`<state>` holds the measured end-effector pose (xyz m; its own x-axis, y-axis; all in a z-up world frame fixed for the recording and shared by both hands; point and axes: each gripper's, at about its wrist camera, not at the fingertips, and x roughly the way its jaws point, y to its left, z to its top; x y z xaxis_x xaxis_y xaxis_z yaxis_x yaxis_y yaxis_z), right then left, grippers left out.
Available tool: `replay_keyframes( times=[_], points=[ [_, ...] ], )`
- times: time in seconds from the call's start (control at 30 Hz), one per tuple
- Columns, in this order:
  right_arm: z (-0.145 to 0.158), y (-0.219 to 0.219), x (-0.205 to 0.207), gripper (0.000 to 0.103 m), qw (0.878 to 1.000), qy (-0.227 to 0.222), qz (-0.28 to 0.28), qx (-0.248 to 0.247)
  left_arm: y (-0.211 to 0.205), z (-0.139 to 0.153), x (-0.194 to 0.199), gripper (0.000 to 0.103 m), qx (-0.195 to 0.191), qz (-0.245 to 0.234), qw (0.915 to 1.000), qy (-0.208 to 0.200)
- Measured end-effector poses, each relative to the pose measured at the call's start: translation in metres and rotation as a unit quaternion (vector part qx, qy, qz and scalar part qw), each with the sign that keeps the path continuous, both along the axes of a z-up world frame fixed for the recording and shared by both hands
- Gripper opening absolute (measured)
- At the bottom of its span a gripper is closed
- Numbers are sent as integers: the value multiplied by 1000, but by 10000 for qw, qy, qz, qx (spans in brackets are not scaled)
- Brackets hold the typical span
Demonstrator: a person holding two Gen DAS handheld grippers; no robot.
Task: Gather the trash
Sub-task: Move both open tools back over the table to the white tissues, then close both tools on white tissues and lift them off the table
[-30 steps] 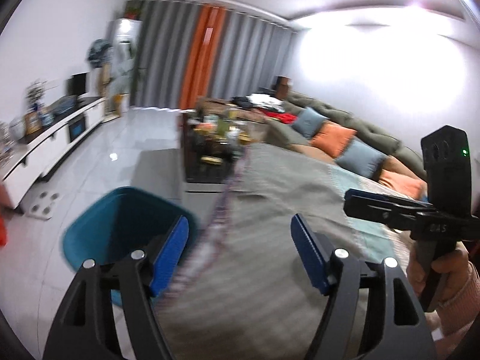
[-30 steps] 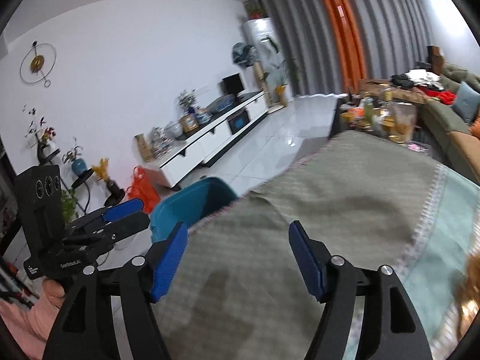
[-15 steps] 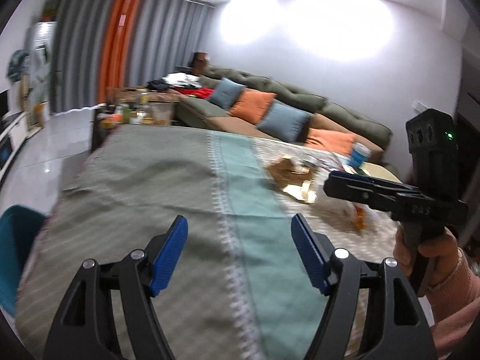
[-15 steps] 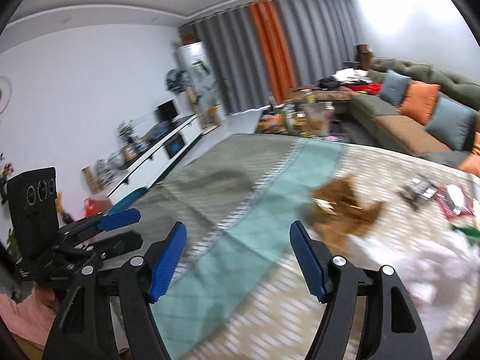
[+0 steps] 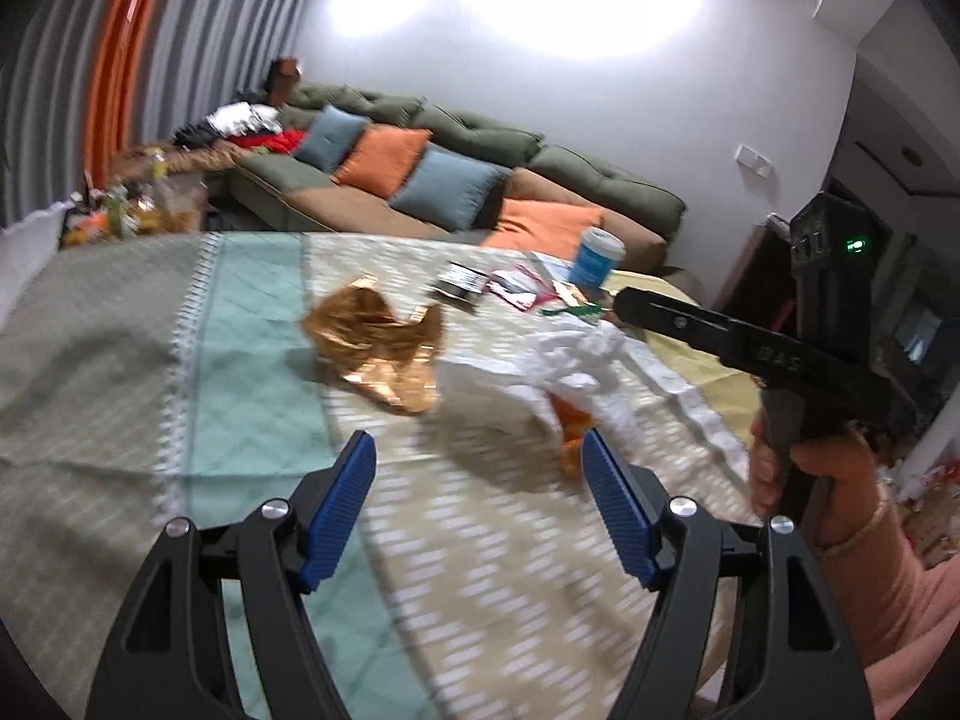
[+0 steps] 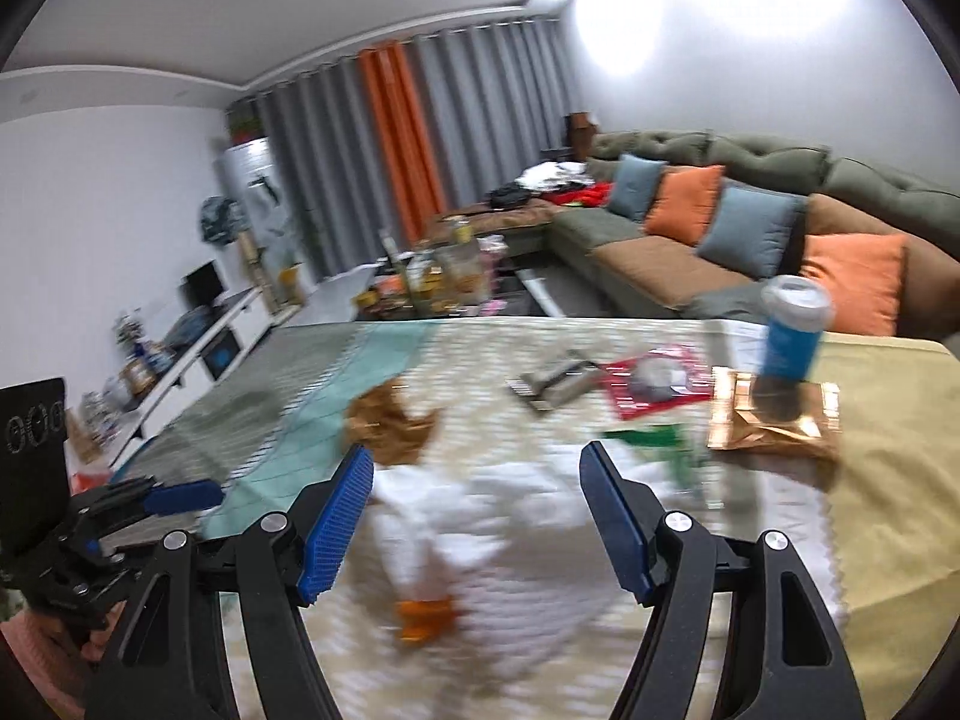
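Trash lies scattered on a cloth-covered table (image 5: 252, 360). A crumpled copper foil wrapper (image 5: 378, 348) (image 6: 390, 420) sits mid-table. To its right is a white plastic bag (image 5: 564, 372) (image 6: 456, 522) with an orange scrap (image 6: 423, 618) in it. Farther back are a silver packet (image 6: 555, 387), a red wrapper (image 6: 654, 387), a green scrap (image 6: 651, 441) and a blue can (image 5: 595, 258) (image 6: 789, 330) standing on a copper pouch (image 6: 774, 420). My left gripper (image 5: 477, 474) is open above the cloth, short of the bag. My right gripper (image 6: 477, 480) is open over the white bag, holding nothing.
A green and brown sofa (image 5: 480, 180) with orange and blue cushions runs behind the table. A cluttered coffee table (image 6: 444, 282) stands farther off, near grey and orange curtains (image 6: 396, 138). A white TV console (image 6: 198, 342) lines the left wall.
Both grippers have swung right across the table, from the teal bin and bare grey cloth to the trash pile. Their jaws have stayed equally wide and empty.
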<state>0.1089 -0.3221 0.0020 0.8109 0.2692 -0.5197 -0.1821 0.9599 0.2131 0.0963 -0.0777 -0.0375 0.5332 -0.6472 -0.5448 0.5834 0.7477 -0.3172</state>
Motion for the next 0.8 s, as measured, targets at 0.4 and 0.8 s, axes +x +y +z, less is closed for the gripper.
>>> replay_keyframes(
  times=[0.4, 0.8],
  points=[
    [-31, -13, 33, 62, 9986, 537, -10, -9, -51, -23, 41, 60, 4, -219, 9961, 855],
    [-33, -22, 27, 13, 9985, 514, 97, 159, -58, -37, 58, 12, -164, -302, 9919, 1219]
  ],
)
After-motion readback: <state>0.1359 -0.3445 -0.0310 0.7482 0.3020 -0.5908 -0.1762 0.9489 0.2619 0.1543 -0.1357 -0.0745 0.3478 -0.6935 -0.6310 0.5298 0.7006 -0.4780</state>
